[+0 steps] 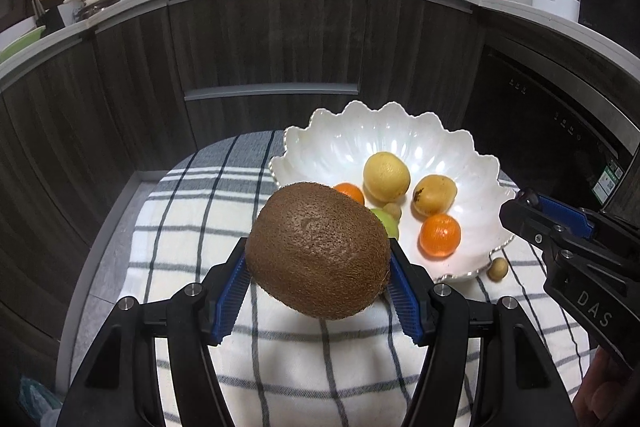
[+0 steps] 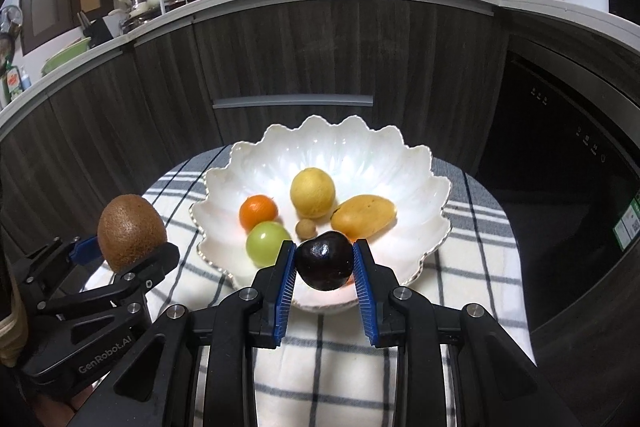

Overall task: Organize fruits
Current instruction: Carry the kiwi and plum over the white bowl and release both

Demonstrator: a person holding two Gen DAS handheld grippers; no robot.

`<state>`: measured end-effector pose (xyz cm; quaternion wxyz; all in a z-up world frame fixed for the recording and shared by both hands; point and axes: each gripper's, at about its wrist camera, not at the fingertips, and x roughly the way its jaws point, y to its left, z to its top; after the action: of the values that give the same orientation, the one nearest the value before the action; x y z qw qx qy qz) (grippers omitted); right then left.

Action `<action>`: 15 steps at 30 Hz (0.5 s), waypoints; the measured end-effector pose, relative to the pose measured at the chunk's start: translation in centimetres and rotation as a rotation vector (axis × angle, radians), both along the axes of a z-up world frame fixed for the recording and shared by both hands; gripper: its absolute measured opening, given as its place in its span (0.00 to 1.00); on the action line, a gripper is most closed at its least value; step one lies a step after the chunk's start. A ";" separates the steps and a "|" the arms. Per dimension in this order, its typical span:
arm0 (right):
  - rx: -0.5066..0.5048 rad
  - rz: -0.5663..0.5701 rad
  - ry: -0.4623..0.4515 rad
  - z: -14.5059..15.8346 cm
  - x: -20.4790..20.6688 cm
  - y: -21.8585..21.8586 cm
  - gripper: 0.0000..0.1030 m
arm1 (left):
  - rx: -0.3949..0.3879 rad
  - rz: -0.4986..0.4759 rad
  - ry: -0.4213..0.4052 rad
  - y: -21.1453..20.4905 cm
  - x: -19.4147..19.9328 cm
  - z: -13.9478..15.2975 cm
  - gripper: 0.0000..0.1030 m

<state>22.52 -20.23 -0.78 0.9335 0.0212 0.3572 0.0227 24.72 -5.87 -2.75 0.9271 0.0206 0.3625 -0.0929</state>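
Left claw (image 1: 318, 259) grips kiwi (image 1: 318, 251), right probably plum (image 2: 325, 261)

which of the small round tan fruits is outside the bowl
The small tan fruit on the checked cloth, just past the white bowl's near rim. The other lies inside, among the larger fruits.

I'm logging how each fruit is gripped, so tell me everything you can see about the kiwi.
The kiwi is a whole, egg-shaped fruit with brown, finely fuzzy skin, uncut and with no damage showing. It is clamped between the blue ribbed pads of the left gripper, which press on its two sides, and it lies tilted. It hangs clear of the checked cloth, near the white scalloped bowl, not in it. Only the pads touch it.
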 end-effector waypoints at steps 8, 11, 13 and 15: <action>0.009 -0.017 0.000 -0.3 2.1 -1.3 0.29 | -0.001 -0.018 -0.007 -1.4 2.3 0.1 0.61; 0.019 -0.023 -0.001 -0.4 3.0 -1.8 0.29 | -0.003 -0.022 -0.003 -1.7 3.1 0.0 0.61; 0.021 -0.023 0.001 -0.6 3.5 -2.0 0.29 | -0.004 -0.030 0.001 -2.0 3.6 -0.3 0.61; 0.019 -0.022 0.002 -0.7 3.9 -2.2 0.29 | -0.005 -0.036 0.006 -2.4 4.2 -0.6 0.61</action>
<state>26.37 -22.47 -1.49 0.9331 0.0338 0.3577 0.0157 28.93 -8.22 -3.32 0.9242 0.0244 0.3648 -0.1103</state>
